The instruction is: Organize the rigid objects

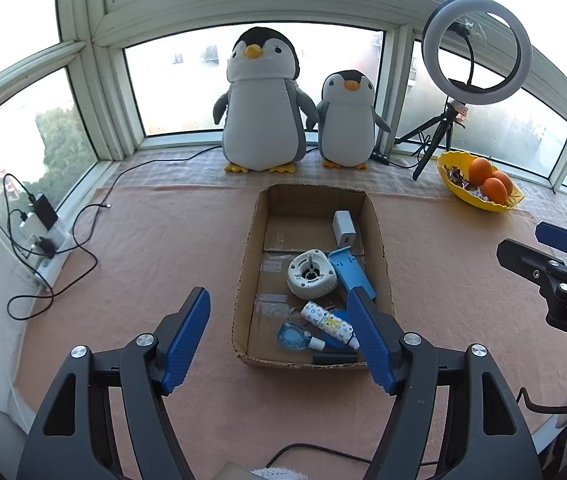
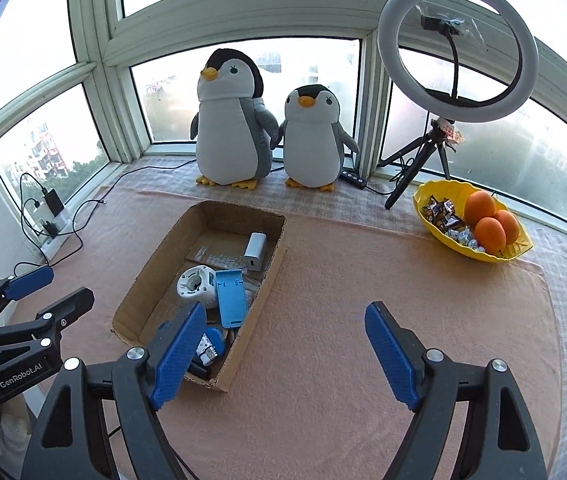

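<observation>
Peach cloth (image 1: pixel 143 264), cardboard box (image 1: pixel 251 256) ahead of left tongs (image 1: pixel 279 336), right tongs (image 2: pixel 283 354) beside it, both empty

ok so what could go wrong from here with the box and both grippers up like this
1. The cardboard box is crowded: the blue stand leans on the white round base, so dropping in anything more could knock it over.
2. The left gripper and right gripper hang open close together over the box and could collide.
3. A loose black cable trails on the mat and might snag.
</observation>
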